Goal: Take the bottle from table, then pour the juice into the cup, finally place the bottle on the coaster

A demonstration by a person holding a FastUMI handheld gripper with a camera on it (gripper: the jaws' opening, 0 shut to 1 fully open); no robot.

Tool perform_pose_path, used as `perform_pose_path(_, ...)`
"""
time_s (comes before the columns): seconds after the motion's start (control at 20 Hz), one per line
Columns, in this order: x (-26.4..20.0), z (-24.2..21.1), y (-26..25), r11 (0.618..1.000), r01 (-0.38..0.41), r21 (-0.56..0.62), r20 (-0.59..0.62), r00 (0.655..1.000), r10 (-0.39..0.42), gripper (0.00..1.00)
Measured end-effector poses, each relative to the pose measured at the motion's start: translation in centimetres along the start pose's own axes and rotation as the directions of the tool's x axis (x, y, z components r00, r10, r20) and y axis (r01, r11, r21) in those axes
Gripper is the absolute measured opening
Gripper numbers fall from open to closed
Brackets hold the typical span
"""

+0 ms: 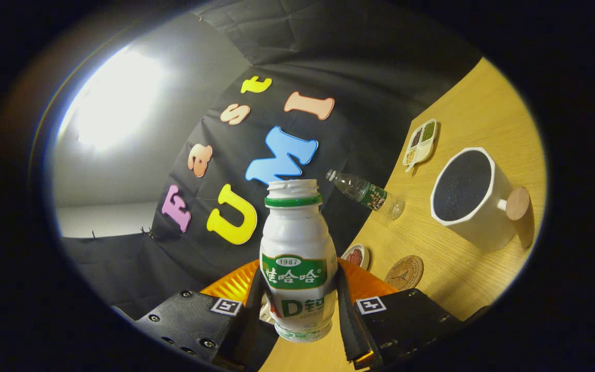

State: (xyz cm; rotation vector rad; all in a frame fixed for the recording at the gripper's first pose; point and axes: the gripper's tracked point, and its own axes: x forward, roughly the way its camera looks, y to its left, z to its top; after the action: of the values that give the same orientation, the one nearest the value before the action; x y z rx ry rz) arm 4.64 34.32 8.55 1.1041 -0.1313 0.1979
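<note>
**Gripper view: bottle's up, pour is next**

Gripper view, biggest first: the bench (478,119) is tilted way over, so the whole rig looks rolled. Next the white cup (470,199) (dark inside, wooden knob on the handle), well off to the side of the fingers. Then the bottle (297,243), cap off, clamped between both fingers of the tool (297,315). Smallest is the coaster (404,272), near the cup. I'd get the mouth over the cup first, then tip slowly.
</note>
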Motion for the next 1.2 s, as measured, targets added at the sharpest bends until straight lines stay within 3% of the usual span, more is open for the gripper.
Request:
perform_pose_path(0.4,-0.6,1.7,-1.5,0.987,0.022,0.158,0.043,0.999,-0.029,0.65)
perform_pose_path(1.2,-0.4,2.9,-3.7,0.92,0.023,0.391,0.064,0.997,-0.052,0.65)
